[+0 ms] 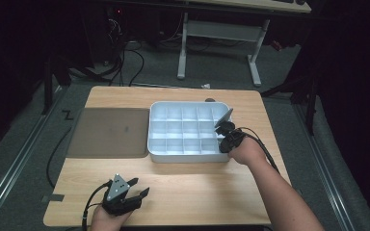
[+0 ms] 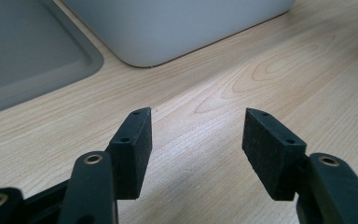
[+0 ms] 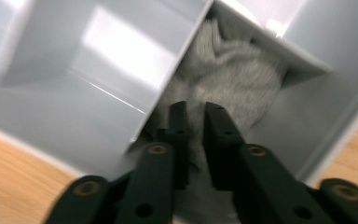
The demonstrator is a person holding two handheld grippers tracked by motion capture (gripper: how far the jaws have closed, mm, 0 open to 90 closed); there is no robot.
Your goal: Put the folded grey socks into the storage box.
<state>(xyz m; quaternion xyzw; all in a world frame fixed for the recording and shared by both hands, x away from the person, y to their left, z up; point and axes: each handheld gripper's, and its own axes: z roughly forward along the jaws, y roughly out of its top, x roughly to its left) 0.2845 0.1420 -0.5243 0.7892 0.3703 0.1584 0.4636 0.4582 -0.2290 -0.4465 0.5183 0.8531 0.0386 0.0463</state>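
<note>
A grey cloth [image 3: 233, 79] lies bunched in a compartment at the right edge of the white tray [image 1: 155, 144], near its front right corner. It looks soft, light and limp, best pinched at a raised fold. The right gripper [image 3: 196, 112] dips into that compartment, jaws a narrow gap apart over the cloth, not clearly pinching it. The left gripper [image 1: 137, 190] rests near the table's [image 1: 197, 192] front left edge, jaws wide open and empty.

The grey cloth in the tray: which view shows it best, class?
The right gripper view: the cloth lies bunched in one compartment, close up. In the high view the right tool covers that spot; the left gripper view has the tray wall.
</note>
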